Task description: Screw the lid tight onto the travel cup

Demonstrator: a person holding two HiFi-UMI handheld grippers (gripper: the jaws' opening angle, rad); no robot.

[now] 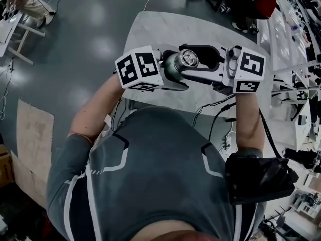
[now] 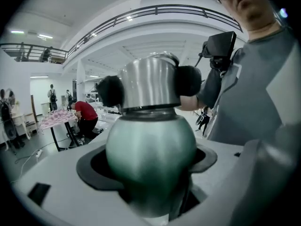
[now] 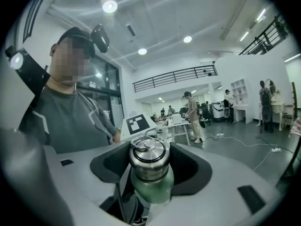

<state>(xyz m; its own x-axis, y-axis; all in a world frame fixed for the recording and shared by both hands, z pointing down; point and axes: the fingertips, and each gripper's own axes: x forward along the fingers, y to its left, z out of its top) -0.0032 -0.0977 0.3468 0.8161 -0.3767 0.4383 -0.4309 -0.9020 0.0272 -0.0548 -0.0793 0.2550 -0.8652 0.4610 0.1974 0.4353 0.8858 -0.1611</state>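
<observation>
Clamping travel cup [image 2: 150, 149] low, left gripper [image 1: 170, 75] braces it (counter-torque); right gripper [image 3: 149, 161], jaws wide, pinches lid [image 2: 148, 81] for twisting.

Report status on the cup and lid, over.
Left gripper clamped on travel cup body. Right gripper clamped on lid, seated on cup, tightness unclear. Held above white table, nothing blocking.

Travel cup [image 1: 170, 70]: one is counted, gripped between the left fingers.
Lid [image 1: 188, 59]: one, held between the right fingers.
Grippers: two are counted, left gripper [image 1: 173, 74] and right gripper [image 1: 193, 62].
Marker cubes: two, left cube [image 1: 139, 67] and right cube [image 1: 249, 69], behind the fingers.
Table [image 1: 150, 29]: one, below the fingers.
</observation>
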